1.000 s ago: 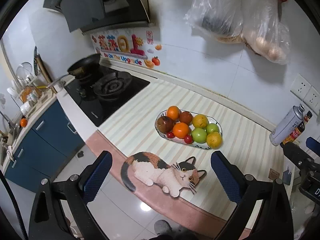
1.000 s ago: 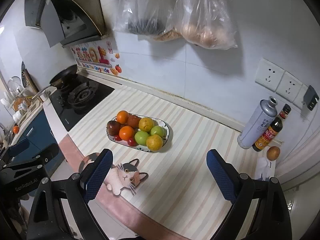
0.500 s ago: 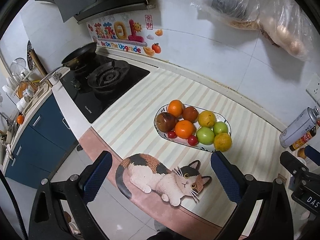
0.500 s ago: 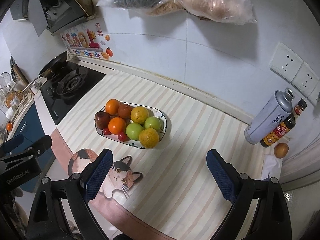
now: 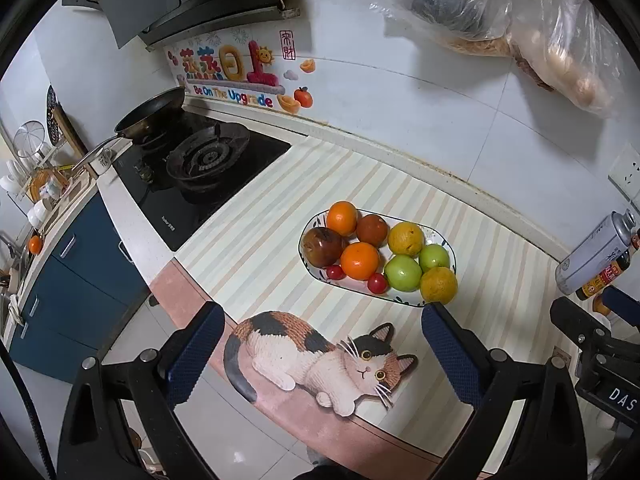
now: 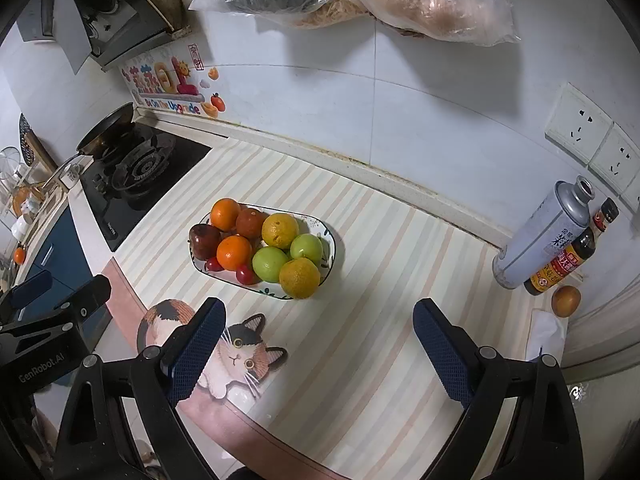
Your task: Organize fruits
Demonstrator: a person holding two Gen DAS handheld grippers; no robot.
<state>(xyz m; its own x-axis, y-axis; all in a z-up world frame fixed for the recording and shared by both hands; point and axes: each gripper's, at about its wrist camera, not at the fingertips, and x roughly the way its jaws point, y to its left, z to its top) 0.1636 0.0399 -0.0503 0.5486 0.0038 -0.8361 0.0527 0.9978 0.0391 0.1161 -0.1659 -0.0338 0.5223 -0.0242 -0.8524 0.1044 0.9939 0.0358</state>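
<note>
Jaws on both tools stand wide, with nothing between the blue pads. Left gripper (image 5: 320,354) and right gripper (image 6: 316,350) are each held above the near edge of the counter, tilted down toward the work surface, well short of any fruit. Neither touches anything. The right tool sits to the right of the left one; the left tool's body shows at the left edge of the right wrist view.

Nearest on the striped mat (image 6: 400,320) is a printed cat (image 5: 320,354), flat and part of the covering, so no obstacle.

Beyond it stands the oval dish (image 5: 430,236), holding the fruit in one packed layer: two oranges (image 5: 359,261), two dark red fruits (image 5: 323,246), two yellow citrus (image 5: 405,237), two green apples (image 5: 402,273) and two cherry tomatoes (image 5: 377,283) tucked at the near rim. Like kinds lie beside like, consistent with a sorted dish; equally, it could be a dish about to be emptied.

One small orange-brown fruit (image 6: 565,300) lies apart at the far right, just beside a sauce bottle (image 6: 572,258) and a grey can (image 6: 540,236). Its kind cannot be settled at this size. If the dish is the intended place, this piece is the only one outside it.

Farthest back are the hob (image 5: 192,172) and pan (image 5: 150,116), clear of the work.
</note>
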